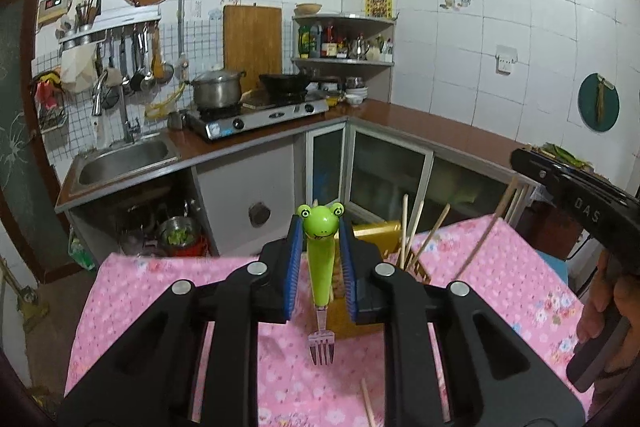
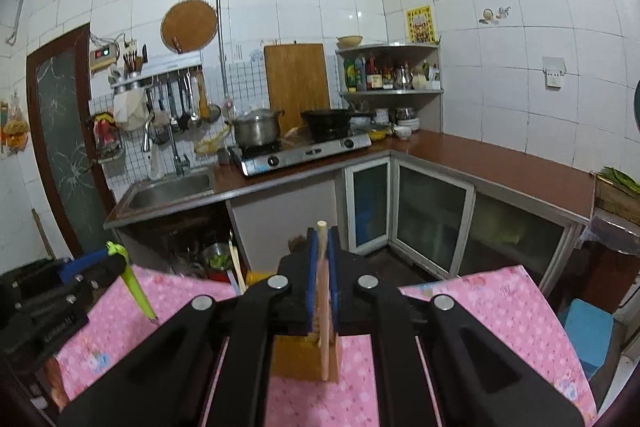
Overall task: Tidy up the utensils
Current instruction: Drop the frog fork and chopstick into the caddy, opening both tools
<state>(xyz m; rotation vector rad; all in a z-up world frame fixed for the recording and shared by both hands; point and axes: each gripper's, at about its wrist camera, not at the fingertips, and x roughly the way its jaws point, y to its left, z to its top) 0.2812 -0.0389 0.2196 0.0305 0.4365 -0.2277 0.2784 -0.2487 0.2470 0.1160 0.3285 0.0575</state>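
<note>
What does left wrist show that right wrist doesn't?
Left wrist only: the frog fork's face and clear tines, gripped in the left gripper; chopsticks standing in the wooden holder; the person's hand.
Right wrist only: the right gripper shut on a single chopstick; a blue stool.
Both: pink floral tablecloth, holder, fork, stove, sink.

Both wrist views face the stove (image 1: pixel 256 111) above the pink table (image 2: pixel 500 307).
</note>
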